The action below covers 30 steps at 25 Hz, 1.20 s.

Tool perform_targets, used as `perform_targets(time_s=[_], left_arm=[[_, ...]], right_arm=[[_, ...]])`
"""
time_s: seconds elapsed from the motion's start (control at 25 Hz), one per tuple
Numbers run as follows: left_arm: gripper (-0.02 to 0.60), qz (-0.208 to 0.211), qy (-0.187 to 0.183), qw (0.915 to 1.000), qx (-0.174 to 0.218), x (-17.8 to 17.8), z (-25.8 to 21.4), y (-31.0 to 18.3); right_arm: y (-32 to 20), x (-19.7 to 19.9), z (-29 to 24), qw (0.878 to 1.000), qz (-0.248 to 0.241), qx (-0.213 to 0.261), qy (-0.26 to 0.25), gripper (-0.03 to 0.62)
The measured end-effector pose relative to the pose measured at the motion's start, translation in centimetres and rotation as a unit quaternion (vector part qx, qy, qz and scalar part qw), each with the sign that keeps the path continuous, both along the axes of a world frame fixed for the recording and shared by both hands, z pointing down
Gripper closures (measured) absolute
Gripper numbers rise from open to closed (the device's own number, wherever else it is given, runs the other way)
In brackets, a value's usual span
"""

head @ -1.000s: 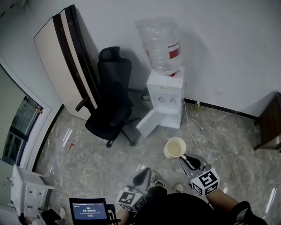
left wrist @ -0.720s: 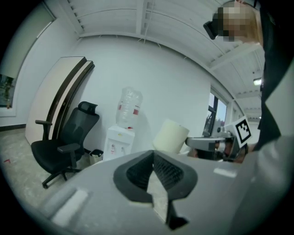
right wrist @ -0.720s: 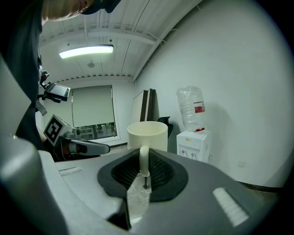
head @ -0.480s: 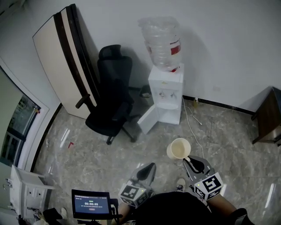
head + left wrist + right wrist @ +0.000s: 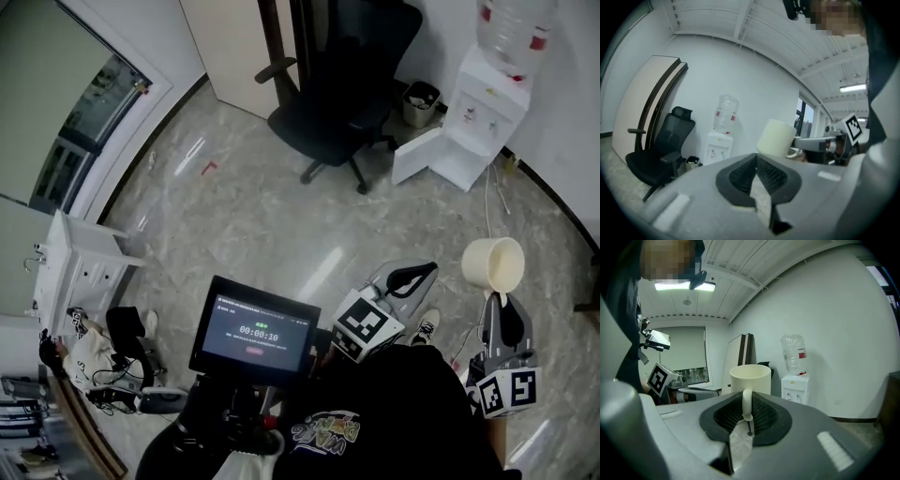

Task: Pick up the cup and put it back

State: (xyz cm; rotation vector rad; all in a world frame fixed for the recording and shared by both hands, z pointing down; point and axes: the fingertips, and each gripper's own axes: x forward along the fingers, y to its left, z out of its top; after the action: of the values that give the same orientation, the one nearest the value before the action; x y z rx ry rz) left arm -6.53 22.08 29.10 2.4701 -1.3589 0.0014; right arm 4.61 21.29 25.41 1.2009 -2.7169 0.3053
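A cream cup hangs in the air above the marble floor, upright, mouth up. My right gripper is shut on its handle; in the right gripper view the cup stands just past the jaws and the handle sits pinched between the pads of the right gripper. My left gripper floats left of the cup, apart from it, its jaws shut on nothing. From the left gripper view the cup shows beyond the tip of the left gripper, with the right gripper holding it.
A black office chair and a white water dispenser with its door open stand at the far wall, a small bin between them. A tablet screen sits in front of the person. A white cabinet stands at the left.
The view has swung down and to the left: chair and dispenser slid to the top right, the tablet to the middle. Both grippers moved right and the cup stays held.
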Motion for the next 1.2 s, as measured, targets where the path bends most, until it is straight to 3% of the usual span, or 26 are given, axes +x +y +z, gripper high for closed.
perform_targets(time_s=[0.16,0.32,0.48,0.64,0.8,0.96,1.2], left_arm=[[0.577,0.013,-0.013,0.9997,0.017,0.5,0.3,1.0],[0.577,-0.002,-0.022,0.9989,0.042,0.5,-0.4,1.9],[0.577,-0.028,-0.010,0.9989,0.036,0.4,-0.8,4.7],[0.577,-0.014,-0.021,0.9992,0.031,4.8,-1.0,5.0],[0.577,-0.006,-0.030,0.9993,0.021,8.2,-0.8,5.1],[0.577,0.025,-0.036,0.9987,0.027,11.7,-0.4,4.6],[0.576,0.037,-0.048,0.9968,0.052,11.6,-1.0,2.9]], right_arm=[[1.2,-0.5,-0.3,1.000,0.002,0.002,0.004,0.543],[2.0,-0.5,-0.3,1.000,-0.010,0.007,-0.006,0.545],[3.6,-0.8,0.2,0.999,-0.043,0.016,-0.001,0.544],[3.7,3.1,-0.2,0.999,-0.038,0.033,0.004,0.543],[4.7,6.5,1.1,0.999,-0.037,0.014,0.004,0.544],[5.1,9.2,0.9,0.999,-0.025,0.023,0.009,0.544],[3.8,9.7,-0.5,0.999,-0.005,0.045,-0.003,0.545]])
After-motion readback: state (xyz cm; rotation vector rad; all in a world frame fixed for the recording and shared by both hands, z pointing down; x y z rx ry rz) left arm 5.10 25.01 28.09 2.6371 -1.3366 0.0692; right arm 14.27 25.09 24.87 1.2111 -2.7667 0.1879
